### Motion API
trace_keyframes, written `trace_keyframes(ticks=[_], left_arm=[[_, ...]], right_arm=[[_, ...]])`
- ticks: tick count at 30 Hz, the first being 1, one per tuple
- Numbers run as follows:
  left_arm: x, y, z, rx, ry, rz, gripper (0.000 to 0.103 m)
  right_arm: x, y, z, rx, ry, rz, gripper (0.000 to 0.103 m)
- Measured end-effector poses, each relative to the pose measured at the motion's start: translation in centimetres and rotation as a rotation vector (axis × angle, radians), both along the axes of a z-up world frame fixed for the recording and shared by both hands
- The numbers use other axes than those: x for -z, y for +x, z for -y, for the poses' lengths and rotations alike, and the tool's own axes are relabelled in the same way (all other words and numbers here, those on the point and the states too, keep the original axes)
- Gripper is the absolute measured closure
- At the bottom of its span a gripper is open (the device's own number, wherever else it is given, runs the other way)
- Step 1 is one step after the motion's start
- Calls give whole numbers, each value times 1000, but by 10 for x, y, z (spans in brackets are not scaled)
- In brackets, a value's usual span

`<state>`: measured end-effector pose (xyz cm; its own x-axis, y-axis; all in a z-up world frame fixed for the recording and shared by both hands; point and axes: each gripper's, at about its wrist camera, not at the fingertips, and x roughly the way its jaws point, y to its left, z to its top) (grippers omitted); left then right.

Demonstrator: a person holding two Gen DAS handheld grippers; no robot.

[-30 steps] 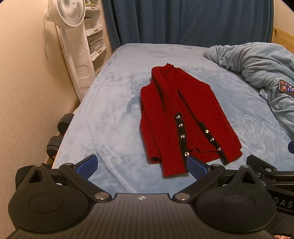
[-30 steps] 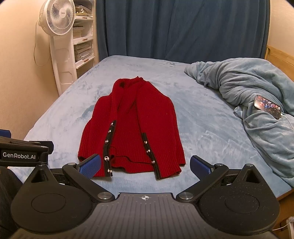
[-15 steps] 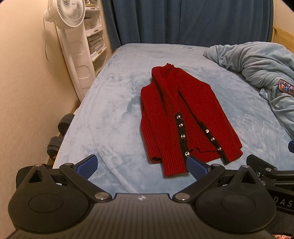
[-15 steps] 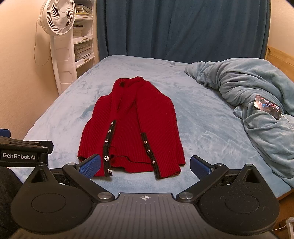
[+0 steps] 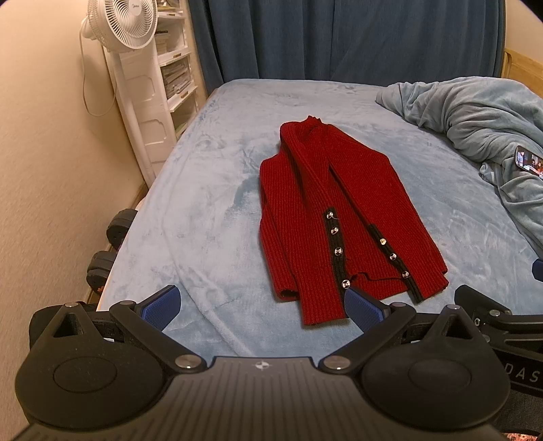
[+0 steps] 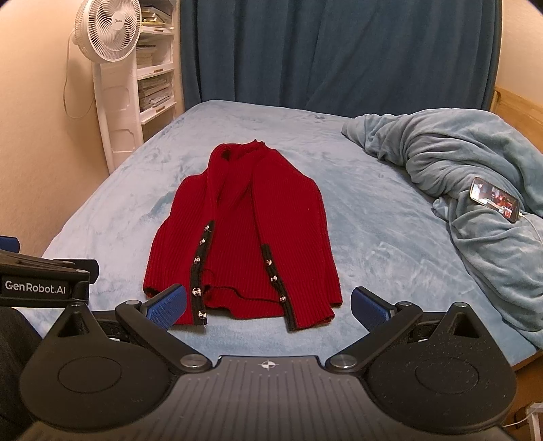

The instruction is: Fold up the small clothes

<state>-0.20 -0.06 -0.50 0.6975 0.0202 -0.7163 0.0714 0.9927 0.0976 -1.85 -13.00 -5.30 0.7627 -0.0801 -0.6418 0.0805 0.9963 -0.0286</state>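
nothing has visibly changed since the earlier frames: the cardigan lies as it did and both grippers hover at the same spots over the near edge of the bed [image 5: 210, 217].

going left to right, the left gripper [image 5: 261, 303] has its jaws spread wide with nothing between them; the cardigan's hem sits just beyond and toward its right jaw. the right gripper [image 6: 268, 303] also has its jaws wide and holds nothing, with the hem lying just ahead between them, nearer the left jaw.

one red cardigan [image 6: 244, 237] lies flat on the bed with its collar away from the jaws, its two sleeves folded in over the front. each black cuff strip shows buttons: four on the left strip, three on the right.

beyond the jaws to the left stands one white fan [image 6: 108, 30]. to the right lies one crumpled blanket [image 6: 475, 176] with one phone [image 6: 494, 199] resting on it, screen lit.
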Motion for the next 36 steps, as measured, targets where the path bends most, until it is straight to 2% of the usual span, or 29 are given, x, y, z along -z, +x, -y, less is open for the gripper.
trace_keyframes(ticks=[24,36], left_arm=[[2,0,-1,0,4,-4,0],[16,7,-3,-10,11,-53,0]], right_arm=[[2,0,-1,-1,0,-7,1],[18,6,2,5,5,-44,1]])
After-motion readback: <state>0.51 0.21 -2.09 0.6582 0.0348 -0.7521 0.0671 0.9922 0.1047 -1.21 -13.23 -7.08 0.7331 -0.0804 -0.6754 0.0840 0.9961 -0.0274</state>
